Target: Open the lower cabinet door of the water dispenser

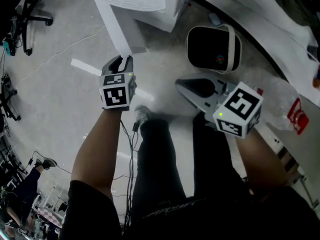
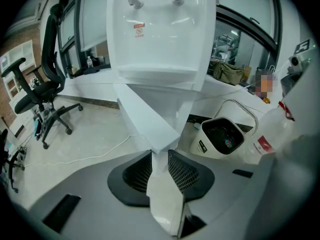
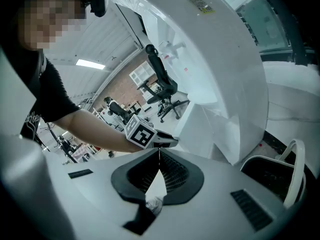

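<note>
Left gripper (image 2: pixel 160 160) fingers pinch the cabinet door (image 2: pixel 145 115) by its edge: we're mid-pull.
Right gripper (image 3: pixel 159 153) fingers closed, empty; next, swing it wider.

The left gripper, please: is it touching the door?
Touching: in the left gripper view the left gripper has its jaws clamped on the edge of the door.

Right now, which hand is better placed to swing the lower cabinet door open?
Left. The left gripper has its fingers clamped on the edge of the cabinet door, so it probably only needs to pull. The right gripper is shut, empty, and apart from the door.
</note>
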`<move>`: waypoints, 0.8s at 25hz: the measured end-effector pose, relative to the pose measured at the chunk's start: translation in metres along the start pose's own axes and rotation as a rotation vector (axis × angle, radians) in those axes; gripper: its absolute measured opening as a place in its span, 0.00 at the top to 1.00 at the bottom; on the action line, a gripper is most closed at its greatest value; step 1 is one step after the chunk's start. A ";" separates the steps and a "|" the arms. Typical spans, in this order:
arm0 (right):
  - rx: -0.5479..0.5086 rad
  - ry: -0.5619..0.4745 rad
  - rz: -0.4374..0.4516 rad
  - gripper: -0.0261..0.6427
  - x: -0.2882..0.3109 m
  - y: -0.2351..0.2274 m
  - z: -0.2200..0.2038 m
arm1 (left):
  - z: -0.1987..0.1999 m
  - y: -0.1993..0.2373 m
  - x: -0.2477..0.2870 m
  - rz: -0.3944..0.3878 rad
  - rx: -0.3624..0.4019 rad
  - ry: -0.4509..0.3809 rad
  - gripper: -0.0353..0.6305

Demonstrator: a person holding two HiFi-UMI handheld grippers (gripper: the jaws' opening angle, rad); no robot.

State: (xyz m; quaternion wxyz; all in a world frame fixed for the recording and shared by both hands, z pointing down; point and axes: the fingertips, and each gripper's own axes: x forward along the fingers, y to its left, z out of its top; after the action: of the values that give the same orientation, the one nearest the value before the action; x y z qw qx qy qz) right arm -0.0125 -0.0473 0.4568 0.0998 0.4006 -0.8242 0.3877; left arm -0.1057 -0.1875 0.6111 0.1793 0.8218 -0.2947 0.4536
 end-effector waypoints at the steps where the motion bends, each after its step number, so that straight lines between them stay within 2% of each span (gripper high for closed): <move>1: 0.000 -0.001 -0.001 0.94 0.003 0.002 0.001 | -0.002 0.003 -0.001 -0.003 0.004 0.001 0.79; 20: -0.002 0.009 0.016 0.94 0.070 0.037 0.019 | -0.023 0.055 -0.013 -0.096 0.090 0.029 0.79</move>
State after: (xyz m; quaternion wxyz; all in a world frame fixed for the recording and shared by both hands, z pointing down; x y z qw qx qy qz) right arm -0.0829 -0.0882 0.4566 0.1006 0.3922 -0.8272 0.3895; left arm -0.1610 -0.2122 0.6140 0.1680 0.8354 -0.2317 0.4693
